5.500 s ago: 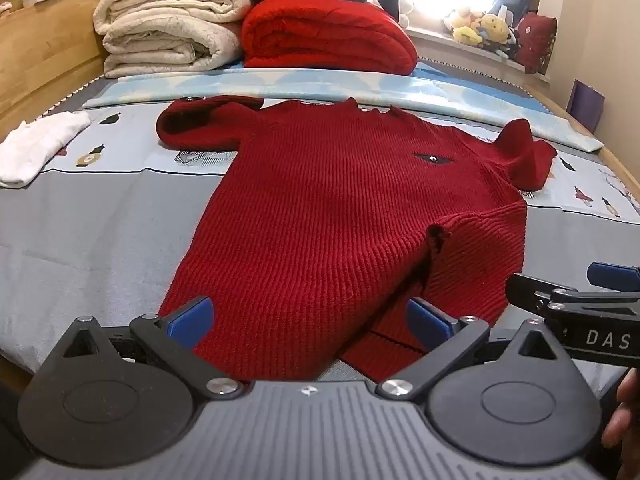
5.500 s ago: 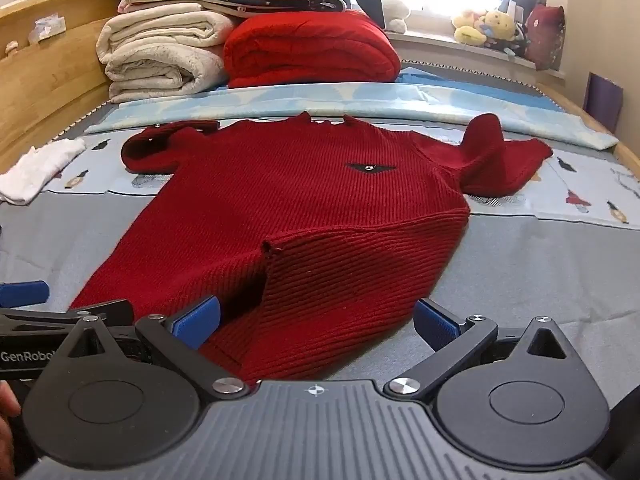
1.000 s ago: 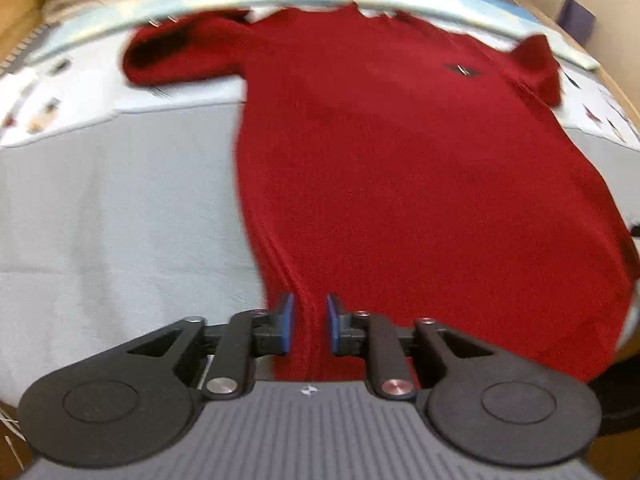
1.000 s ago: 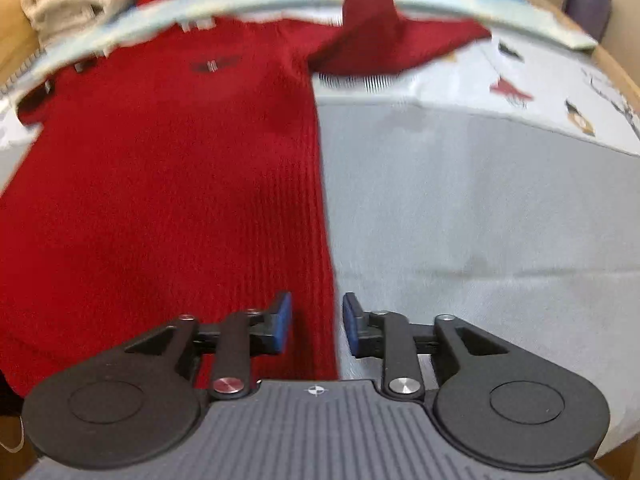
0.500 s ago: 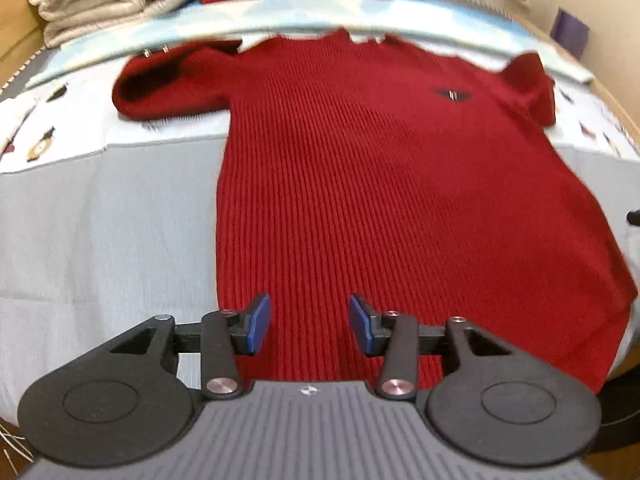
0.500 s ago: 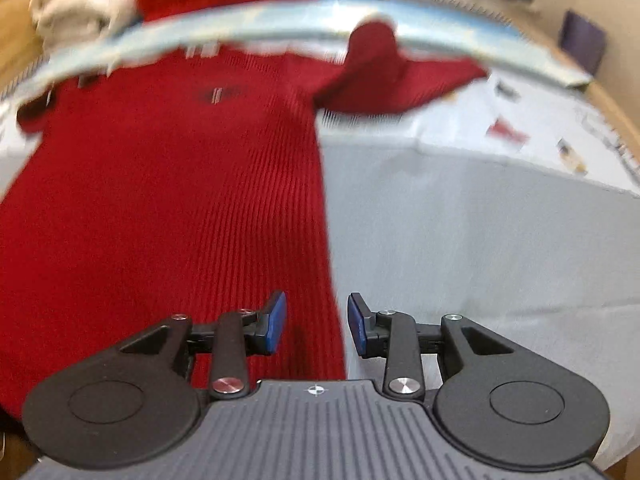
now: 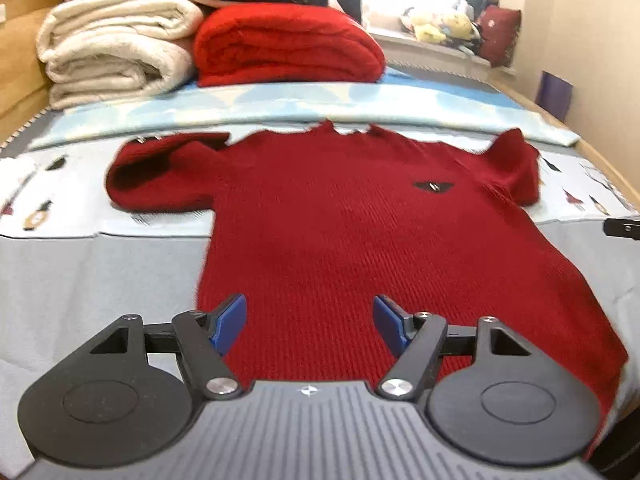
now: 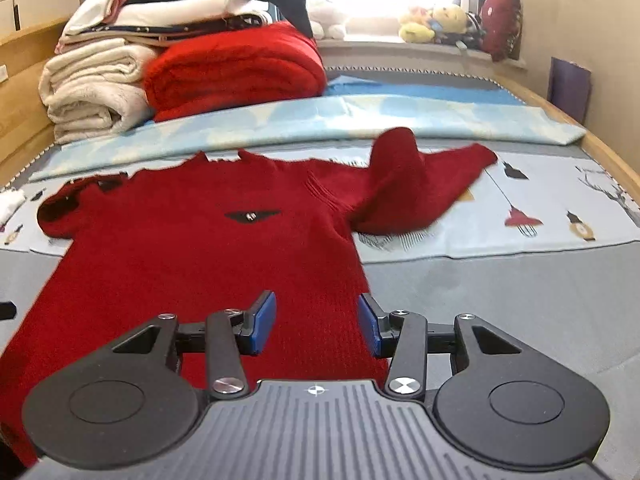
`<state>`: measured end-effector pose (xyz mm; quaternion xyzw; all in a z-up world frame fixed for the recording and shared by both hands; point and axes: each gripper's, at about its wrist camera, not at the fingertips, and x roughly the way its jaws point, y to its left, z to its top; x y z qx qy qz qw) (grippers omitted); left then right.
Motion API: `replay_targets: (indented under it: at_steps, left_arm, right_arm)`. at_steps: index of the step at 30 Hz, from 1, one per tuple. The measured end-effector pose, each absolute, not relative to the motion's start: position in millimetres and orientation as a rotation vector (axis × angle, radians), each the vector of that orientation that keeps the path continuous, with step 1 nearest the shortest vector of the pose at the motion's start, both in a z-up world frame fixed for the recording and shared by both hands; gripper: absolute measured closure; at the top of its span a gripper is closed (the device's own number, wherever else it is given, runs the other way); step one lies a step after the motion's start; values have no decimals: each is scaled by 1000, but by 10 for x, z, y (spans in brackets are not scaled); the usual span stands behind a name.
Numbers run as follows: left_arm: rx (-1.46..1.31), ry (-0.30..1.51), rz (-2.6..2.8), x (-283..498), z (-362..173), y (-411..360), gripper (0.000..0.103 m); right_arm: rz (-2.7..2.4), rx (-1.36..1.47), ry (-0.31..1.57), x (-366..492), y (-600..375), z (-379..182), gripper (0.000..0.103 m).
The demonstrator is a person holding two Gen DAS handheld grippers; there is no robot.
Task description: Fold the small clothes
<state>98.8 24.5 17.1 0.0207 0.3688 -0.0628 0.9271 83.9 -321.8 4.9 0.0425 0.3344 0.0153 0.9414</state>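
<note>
1. Blue-padded fingers [image 7: 228, 322] of the left gripper [image 7: 308, 322] stand wide apart in the left wrist view, having just been opening; nothing is pinched between them, and only the hem of the red sweater [image 7: 360, 240] shows in the gap beyond.
2. From that view the sweater lies flat, front up, on the grey bed sheet [image 7: 80, 280], filling the middle of the frame; its neck points to 12 o'clock, one bunched sleeve sits at 10 o'clock, the other at 2 o'clock.
3. At 11 o'clock, behind the sweater, a folded red blanket [image 7: 288, 44] rests beside stacked cream blankets [image 7: 116, 52].
4. Right gripper [image 8: 316, 324] fingers [image 8: 262, 322] are parted in the right wrist view, with a narrower gap than the left pair, and have just been opening; they clamp nothing.
5. Here the sweater [image 8: 200, 248] spreads from 6 toward 10 o'clock, its side edge running through the gap, with a crumpled sleeve at 1 o'clock.
6. Plush toys [image 8: 432, 24] line the windowsill at 1 o'clock.
</note>
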Motion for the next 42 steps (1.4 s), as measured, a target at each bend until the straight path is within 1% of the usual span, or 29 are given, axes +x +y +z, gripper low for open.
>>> replay_targets:
  at_steps: [8, 10, 11, 12, 13, 15, 16, 19, 21, 25, 32, 37, 42]
  left_arm:
    - [-69, 707, -70, 1050, 243, 429, 28]
    - [-58, 676, -63, 1035, 300, 414, 24]
    - [-43, 659, -58, 1032, 330, 384, 20]
    - [-31, 647, -57, 1027, 359, 365, 19]
    - [-21, 642, -60, 1031, 390, 331, 19]
    - [-2, 641, -63, 1050, 482, 243, 19]
    - [8, 638, -67, 1053, 534, 203, 19]
    - [22, 592, -102, 1002, 716, 97, 18]
    - [35, 564, -116, 958, 813, 41, 18]
    - [12, 602, -155, 883, 885, -27, 18]
    - [-26, 620, -179, 826, 956, -195, 18]
    - [-37, 579, -138, 930, 1035, -261, 18]
    - [-41, 580, -74, 1033, 1051, -240, 18]
  right_arm:
    - [55, 119, 648, 916, -3065, 200, 56]
    - [65, 103, 653, 930, -3012, 226, 55]
    - [72, 98, 652, 936, -2979, 241, 54]
    - [81, 93, 647, 935, -2949, 257, 51]
    - [88, 83, 639, 928, -2909, 277, 48]
    - [76, 31, 616, 910, -2805, 329, 36]
    - [70, -8, 594, 892, -2745, 361, 35]
    - [78, -93, 531, 819, -2606, 461, 35]
    - [78, -80, 529, 787, -2573, 524, 35]
    - [91, 8, 562, 740, -2559, 616, 35]
    - [111, 7, 575, 665, -2460, 685, 35]
    - [121, 47, 559, 986, -2448, 905, 35]
    - [89, 117, 528, 1637, -2365, 1248, 35]
